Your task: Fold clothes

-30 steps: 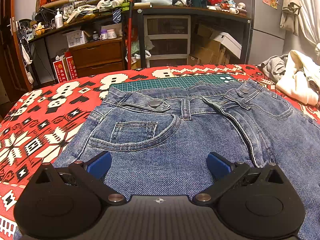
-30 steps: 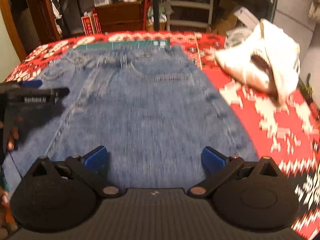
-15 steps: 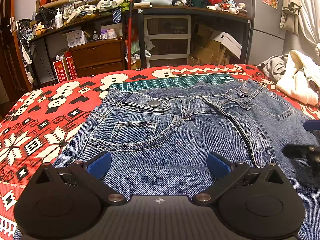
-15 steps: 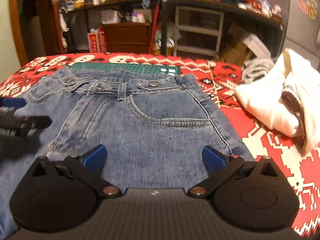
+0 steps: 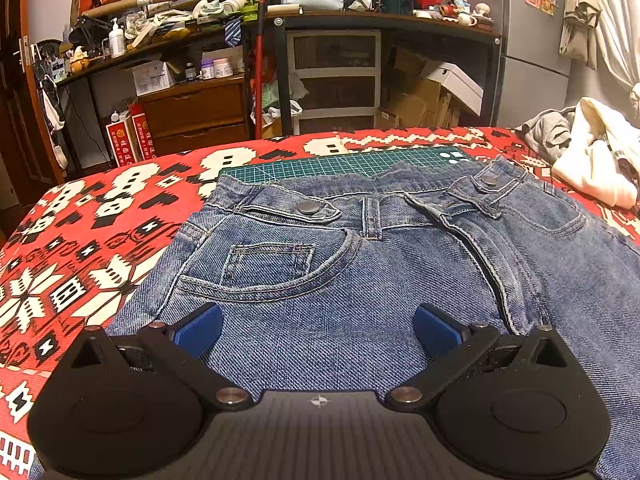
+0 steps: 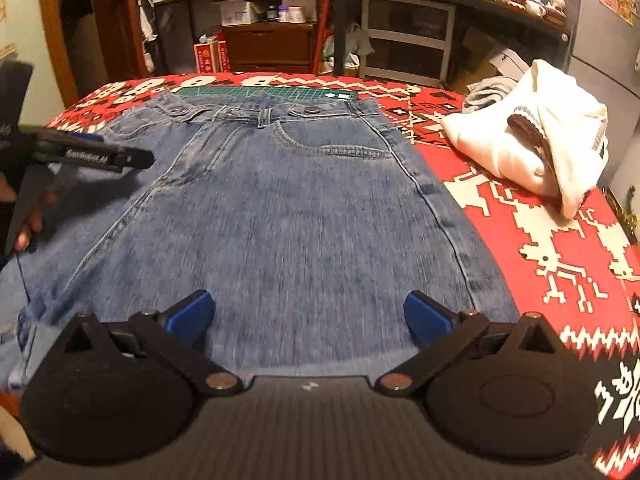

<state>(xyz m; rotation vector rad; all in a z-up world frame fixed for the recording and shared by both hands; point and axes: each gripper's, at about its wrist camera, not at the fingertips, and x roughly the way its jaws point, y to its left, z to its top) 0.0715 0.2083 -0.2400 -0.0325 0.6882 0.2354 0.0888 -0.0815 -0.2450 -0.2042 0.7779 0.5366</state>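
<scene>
Blue jeans [image 5: 360, 280] lie flat on the red patterned blanket [image 5: 80, 240], waistband at the far end, front side up. My left gripper [image 5: 318, 330] hovers open low over the left front pocket area, nothing between its blue pads. The same jeans [image 6: 280, 208] fill the right wrist view, where my right gripper [image 6: 308, 318] stands open above the right thigh, further back from the waistband. The left gripper's black body [image 6: 92, 156] shows at that view's left edge, held by a hand [image 6: 24, 232].
A green cutting mat [image 5: 340, 162] lies under the waistband. A white garment [image 6: 532, 148] and a grey one [image 5: 548, 132] are piled on the blanket to the right. Beyond the far edge stand cluttered shelves, a wooden drawer chest [image 5: 196, 116] and cardboard boxes.
My right gripper has pulled back and risen, after having come nearer to the waistband half a second ago; it has left the left wrist view. The left gripper has stayed put.
</scene>
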